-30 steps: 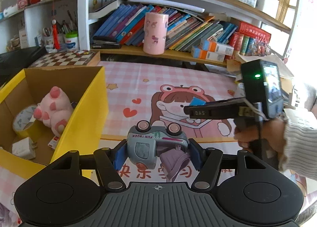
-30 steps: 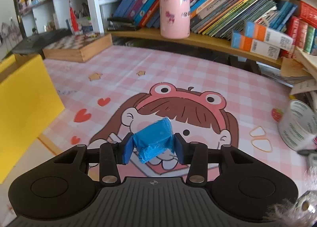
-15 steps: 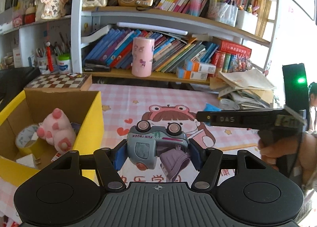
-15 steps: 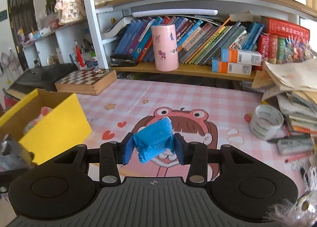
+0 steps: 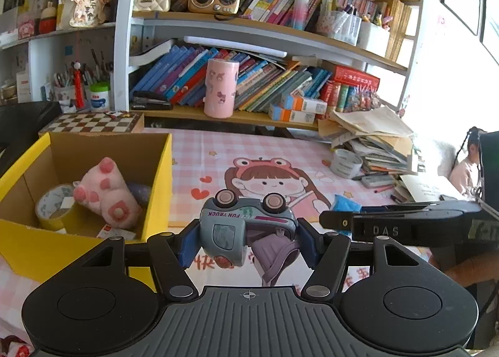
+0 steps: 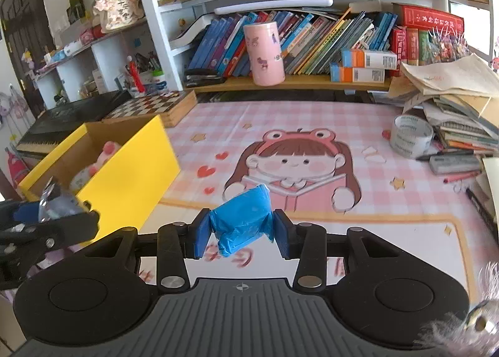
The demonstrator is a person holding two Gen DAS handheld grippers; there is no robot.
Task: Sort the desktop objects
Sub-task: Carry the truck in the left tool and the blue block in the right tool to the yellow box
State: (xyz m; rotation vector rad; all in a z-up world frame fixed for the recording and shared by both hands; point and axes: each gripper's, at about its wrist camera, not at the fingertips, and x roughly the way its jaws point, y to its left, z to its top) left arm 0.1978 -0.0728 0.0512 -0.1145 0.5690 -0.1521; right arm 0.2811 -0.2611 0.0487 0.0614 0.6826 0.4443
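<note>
**deskbot_fan:** So which step is this? Both hands look loaded to me.

**umi_tinker:** Yep, carry stage, I'd say. The left gripper (image 5: 246, 240) is clamped on a toy truck (image 5: 246, 226), which sits wheels-up between the blue pads with a purple bit hanging under it. The right gripper (image 6: 240, 233) is squeezed on a crinkly blue packet (image 6: 241, 222). Both things are held up off the pink desk mat (image 6: 358, 126), nothing resting on it.

**deskbot_fan:** And they're headed for the yellow box?

**umi_tinker:** That's my guess. In the left wrist view the yellow box (image 5: 159, 182) is at about 9 o'clock from the truck, open on top, with a pink plush (image 5: 107, 194) and a tape roll (image 5: 54, 205) already inside. From the right wrist view it's around 10 o'clock from the packet.

**deskbot_fan:** What does the next move need?

**umi_tinker:** The truck is nearer, so I'd swing the left one over the near wall, get it above the bare spot beside the plush, then let go. The right should hang back so the two tools don't bump; they're close already. The packet is soft, so it'll probably just flop in wherever.

**deskbot_fan:** Anything left on the desk?

**umi_tinker:** A clear tape roll (image 6: 411, 135) at 2 o'clock by the book pile (image 6: 458, 113), plus pens. Not done yet, I reckon.
</note>
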